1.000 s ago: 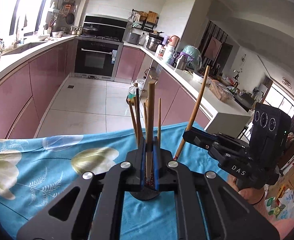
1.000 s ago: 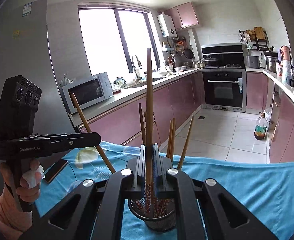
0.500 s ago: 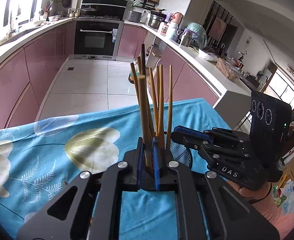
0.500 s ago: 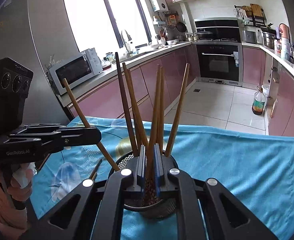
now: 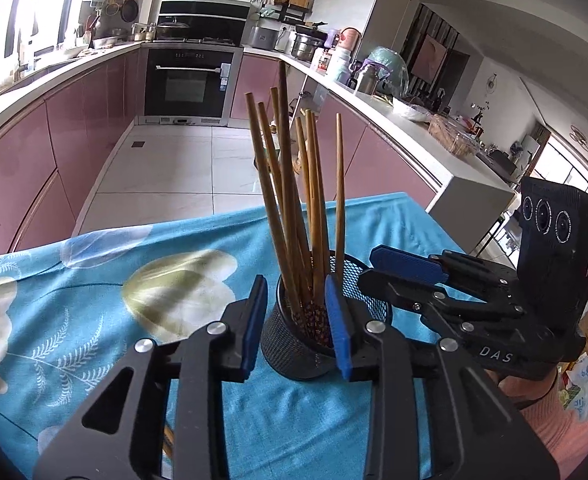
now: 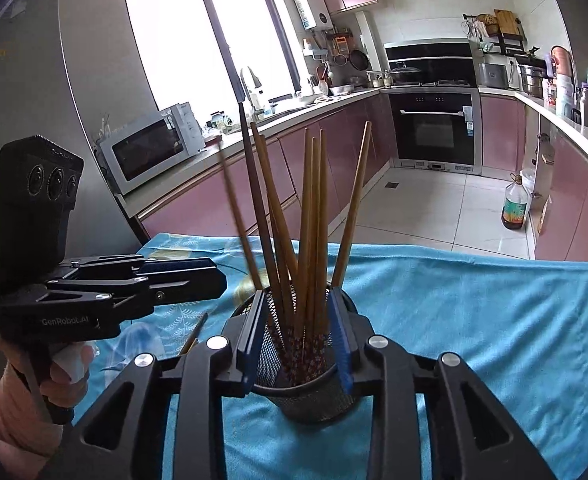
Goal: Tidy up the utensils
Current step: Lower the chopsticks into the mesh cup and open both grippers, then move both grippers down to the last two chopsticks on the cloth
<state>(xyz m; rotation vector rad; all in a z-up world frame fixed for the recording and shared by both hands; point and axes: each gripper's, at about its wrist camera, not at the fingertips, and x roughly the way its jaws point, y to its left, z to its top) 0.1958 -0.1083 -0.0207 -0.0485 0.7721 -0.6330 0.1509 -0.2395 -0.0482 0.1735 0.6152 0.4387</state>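
Note:
A black mesh cup (image 5: 294, 344) stands on the blue flowered cloth (image 5: 94, 320) with several wooden chopsticks (image 5: 294, 216) upright in it. It also shows in the right wrist view (image 6: 310, 396), with the chopsticks (image 6: 314, 232) fanned out. My left gripper (image 5: 296, 320) is open and empty, its jaws on either side of the cup. My right gripper (image 6: 298, 336) is open and empty, also on either side of the cup. One chopstick (image 6: 240, 220) looks blurred. The right gripper (image 5: 406, 272) shows at the cup's right, the left gripper (image 6: 182, 280) at its left.
One loose chopstick (image 6: 194, 334) lies on the cloth left of the cup. Beyond the table are pink kitchen cabinets (image 5: 54, 152), an oven (image 5: 192, 80) and a microwave (image 6: 150, 148). The cloth's far edge (image 6: 414, 248) drops to the tiled floor.
Both grippers opened and let go of the chopsticks they held, which now stand in the cup. Both grippers came down to cup height.

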